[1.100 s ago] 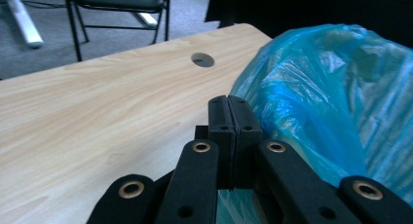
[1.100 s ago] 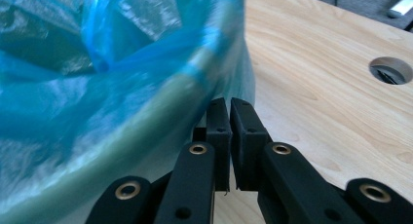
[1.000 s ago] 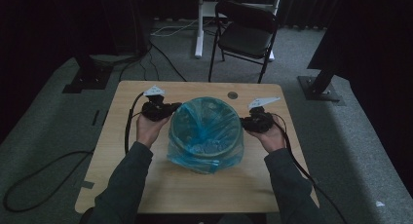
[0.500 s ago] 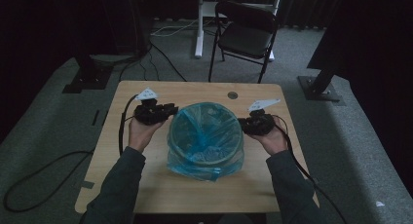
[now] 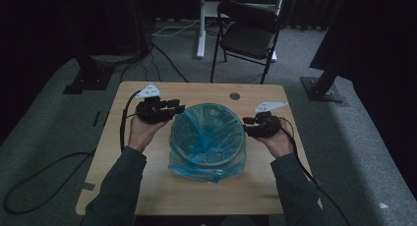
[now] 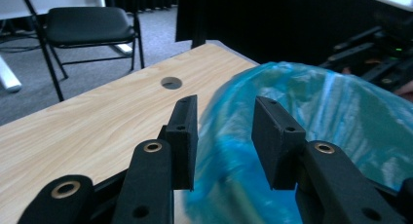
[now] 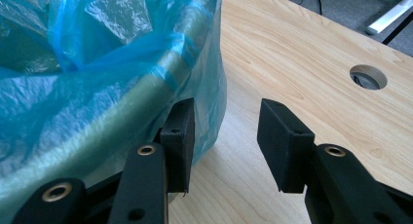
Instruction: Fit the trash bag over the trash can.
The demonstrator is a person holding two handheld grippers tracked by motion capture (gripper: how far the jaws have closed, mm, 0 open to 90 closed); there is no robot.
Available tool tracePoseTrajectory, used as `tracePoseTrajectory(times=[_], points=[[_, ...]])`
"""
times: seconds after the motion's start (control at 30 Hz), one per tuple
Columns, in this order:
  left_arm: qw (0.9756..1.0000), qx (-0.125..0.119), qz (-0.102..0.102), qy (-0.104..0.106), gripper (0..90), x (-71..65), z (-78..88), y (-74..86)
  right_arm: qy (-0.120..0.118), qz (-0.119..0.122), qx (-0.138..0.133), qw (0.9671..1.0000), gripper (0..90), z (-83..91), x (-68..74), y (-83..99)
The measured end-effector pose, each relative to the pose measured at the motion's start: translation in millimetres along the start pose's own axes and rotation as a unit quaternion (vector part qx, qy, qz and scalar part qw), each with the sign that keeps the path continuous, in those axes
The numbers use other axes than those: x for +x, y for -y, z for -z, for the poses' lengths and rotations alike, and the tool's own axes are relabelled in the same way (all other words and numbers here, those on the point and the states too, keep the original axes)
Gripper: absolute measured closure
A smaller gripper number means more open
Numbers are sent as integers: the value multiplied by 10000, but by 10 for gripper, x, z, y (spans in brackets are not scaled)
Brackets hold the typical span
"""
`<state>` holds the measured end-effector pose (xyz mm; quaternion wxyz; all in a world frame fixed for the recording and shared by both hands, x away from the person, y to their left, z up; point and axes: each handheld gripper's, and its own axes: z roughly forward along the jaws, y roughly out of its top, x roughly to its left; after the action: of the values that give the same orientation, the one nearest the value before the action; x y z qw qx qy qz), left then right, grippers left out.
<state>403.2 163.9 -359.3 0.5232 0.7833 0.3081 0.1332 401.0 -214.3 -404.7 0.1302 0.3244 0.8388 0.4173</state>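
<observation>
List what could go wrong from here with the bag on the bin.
1. Both grippers, left and right, have just been opening, fingers off the blue bag; its loose edge may slip back inside the bin.
2. The left fingers straddle a fold and could snag it when pulling away.

Thin, glossy, crinkled blue plastic bag (image 5: 206, 137) lining a smooth greenish bin (image 7: 122, 107); pale, matt wood-grain table (image 5: 147, 186); matt black plastic gripper jaws; padded black chair (image 5: 248, 37), metal-framed.
</observation>
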Motion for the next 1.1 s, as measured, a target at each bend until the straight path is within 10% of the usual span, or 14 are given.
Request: tracePoseTrajectory(times=[1.1], points=[[9907, 506, -969, 813, 637, -641, -394, -444, -92, -41, -151, 9998, 547, 32, -9, 35]])
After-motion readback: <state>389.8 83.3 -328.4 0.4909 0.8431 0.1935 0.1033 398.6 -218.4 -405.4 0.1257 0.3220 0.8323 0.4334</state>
